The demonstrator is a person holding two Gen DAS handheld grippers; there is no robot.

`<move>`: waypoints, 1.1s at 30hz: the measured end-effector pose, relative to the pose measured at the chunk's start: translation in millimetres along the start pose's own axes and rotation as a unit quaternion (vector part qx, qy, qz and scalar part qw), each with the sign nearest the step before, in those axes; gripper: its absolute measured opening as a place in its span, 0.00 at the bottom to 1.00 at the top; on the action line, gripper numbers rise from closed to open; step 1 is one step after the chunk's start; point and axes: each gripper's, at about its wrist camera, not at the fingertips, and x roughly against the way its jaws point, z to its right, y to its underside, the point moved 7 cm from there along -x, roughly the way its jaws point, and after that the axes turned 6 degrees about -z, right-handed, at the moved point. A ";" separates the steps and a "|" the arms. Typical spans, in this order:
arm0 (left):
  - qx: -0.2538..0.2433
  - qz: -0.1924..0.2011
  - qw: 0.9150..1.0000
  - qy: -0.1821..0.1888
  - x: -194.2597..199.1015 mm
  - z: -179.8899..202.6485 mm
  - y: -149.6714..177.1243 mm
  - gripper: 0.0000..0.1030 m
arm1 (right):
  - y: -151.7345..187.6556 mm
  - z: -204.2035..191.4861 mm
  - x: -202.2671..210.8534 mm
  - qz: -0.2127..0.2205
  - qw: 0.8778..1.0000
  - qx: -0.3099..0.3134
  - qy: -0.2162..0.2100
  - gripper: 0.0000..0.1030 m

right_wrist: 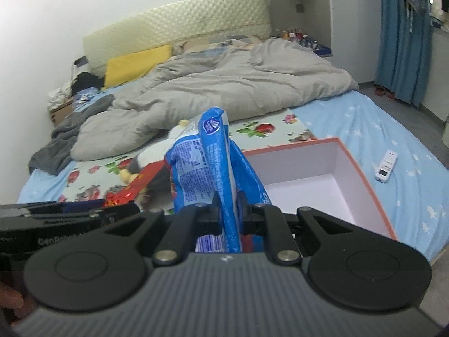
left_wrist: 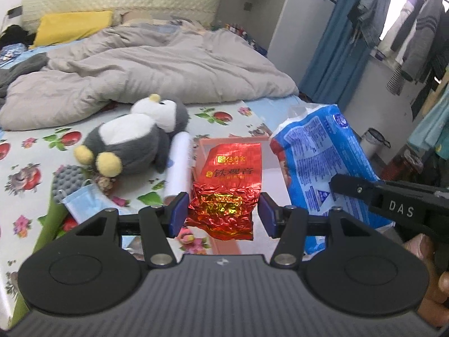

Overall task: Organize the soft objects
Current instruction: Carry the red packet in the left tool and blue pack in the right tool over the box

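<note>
A red foil tea packet (left_wrist: 226, 188) hangs above the orange-rimmed box (left_wrist: 270, 156), with my left gripper (left_wrist: 223, 216) shut on its crumpled near end, a blue pad on each side. My right gripper (right_wrist: 228, 210) is shut on the thin edge of a blue plastic tissue pack (right_wrist: 213, 163), which stands upright over the box's left rim (right_wrist: 364, 174). The same pack (left_wrist: 317, 163) shows in the left wrist view, just right of the tea packet. A grey and white penguin plush (left_wrist: 134, 140) lies on the floral cloth beside a white roll (left_wrist: 179, 165).
A blue face mask (left_wrist: 84, 202) and a grey bumpy sponge (left_wrist: 68, 181) lie at the cloth's near left. A rumpled beige duvet (right_wrist: 224, 84) covers the far bed. A white remote (right_wrist: 387, 165) rests on the blue sheet right of the box.
</note>
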 end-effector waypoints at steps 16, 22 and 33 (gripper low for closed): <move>-0.025 -0.079 0.996 0.019 -131.4 48.0 -11.8 0.58 | 30.2 95.8 -81.2 -0.085 0.993 -0.065 0.047 0.13; -0.036 -0.116 0.992 0.019 -175.8 61.2 -1.9 0.58 | 52.3 119.1 -106.4 -0.116 0.988 -0.084 0.056 0.13; -0.045 -0.160 0.986 0.025 -214.6 72.4 20.5 0.59 | 72.3 139.2 -122.9 -0.142 0.982 -0.109 0.059 0.15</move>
